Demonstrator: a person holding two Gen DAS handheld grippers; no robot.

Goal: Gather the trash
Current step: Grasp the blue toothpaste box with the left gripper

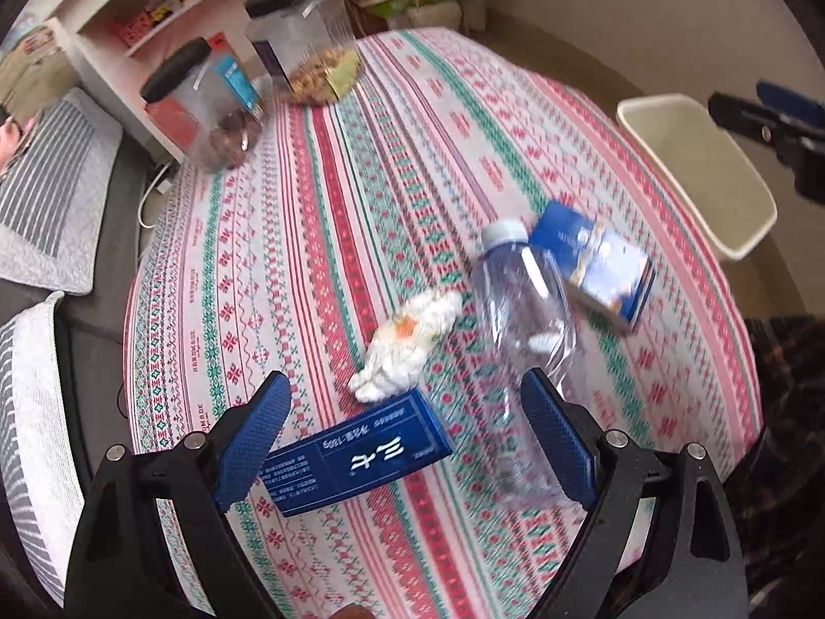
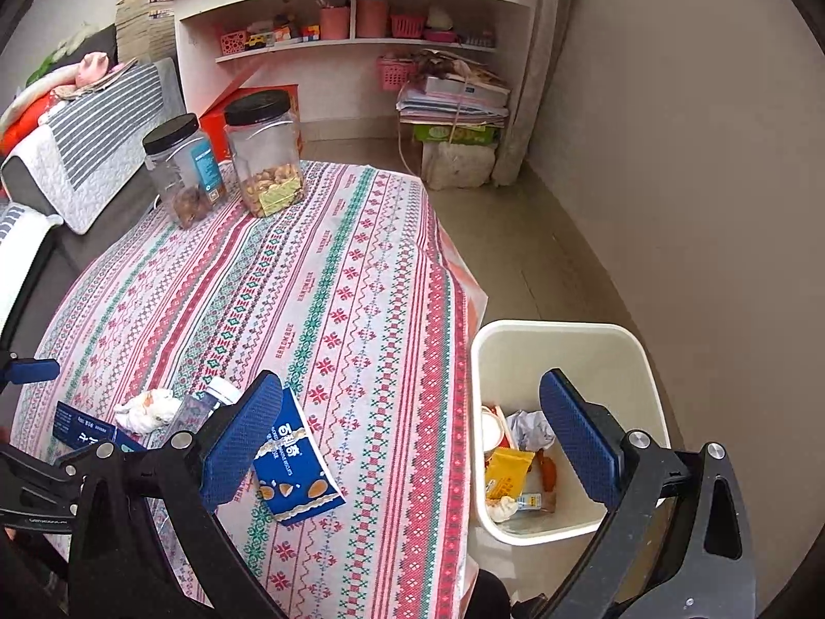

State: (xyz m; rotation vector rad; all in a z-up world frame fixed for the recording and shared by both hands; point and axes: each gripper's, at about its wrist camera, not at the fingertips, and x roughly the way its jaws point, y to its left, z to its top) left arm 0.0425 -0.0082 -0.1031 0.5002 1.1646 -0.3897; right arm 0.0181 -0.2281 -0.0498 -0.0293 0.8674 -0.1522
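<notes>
On the patterned tablecloth lie a dark blue flat box (image 1: 356, 456), a crumpled white tissue (image 1: 405, 345), an empty clear plastic bottle (image 1: 523, 330) and a blue snack box (image 1: 593, 263). My left gripper (image 1: 407, 438) is open and empty, low over the dark blue box. My right gripper (image 2: 412, 443) is open and empty, straddling the table's right edge beside the cream waste bin (image 2: 639, 361). The bin holds several wrappers and crumpled paper. The snack box (image 2: 294, 469), tissue (image 2: 147, 410) and bottle (image 2: 206, 402) also show in the right wrist view.
Two clear jars with black lids (image 2: 265, 155) (image 2: 183, 175) stand at the table's far end. A sofa with striped cushions (image 2: 87, 155) runs along the left. Shelves (image 2: 356, 26) and stacked papers (image 2: 454, 98) stand behind. The bin (image 1: 691, 170) sits on the floor right of the table.
</notes>
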